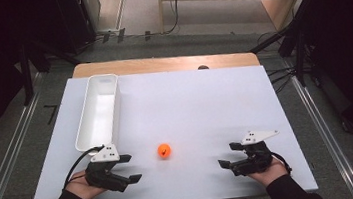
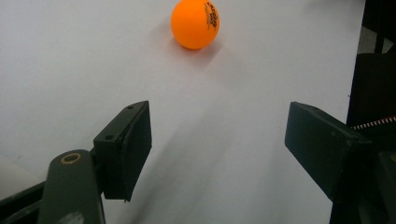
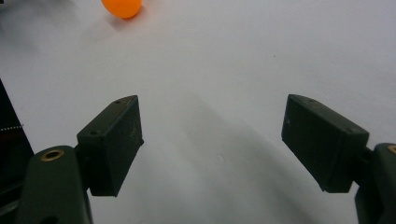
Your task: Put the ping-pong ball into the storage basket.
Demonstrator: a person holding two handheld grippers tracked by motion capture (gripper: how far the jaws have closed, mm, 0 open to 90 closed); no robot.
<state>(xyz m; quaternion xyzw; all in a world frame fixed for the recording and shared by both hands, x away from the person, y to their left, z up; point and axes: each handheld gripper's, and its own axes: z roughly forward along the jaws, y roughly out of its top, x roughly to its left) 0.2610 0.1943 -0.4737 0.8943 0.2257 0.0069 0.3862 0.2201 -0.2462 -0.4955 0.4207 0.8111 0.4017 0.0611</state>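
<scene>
An orange ping-pong ball [image 1: 164, 150] lies on the white table top [image 1: 190, 108], near the front and between my two hands. My left gripper [image 1: 131, 168] rests at the front left, its jaws open and empty, pointing right toward the ball. In the left gripper view the ball [image 2: 195, 23] sits ahead of the jaws, a little left of their middle, and my left gripper [image 2: 218, 140] has only bare table between its pads. My right gripper [image 1: 227, 155] rests at the front right, open and empty, pointing left. In the right gripper view the ball [image 3: 122, 7] is at the top left edge, well beyond my right gripper [image 3: 212, 144].
A long white rectangular bin [image 1: 98, 111] stands on the left side of the table, running from the back edge toward my left hand. A wooden strip [image 1: 165, 63] borders the table's far edge. Dark stands and cables surround the table on the floor.
</scene>
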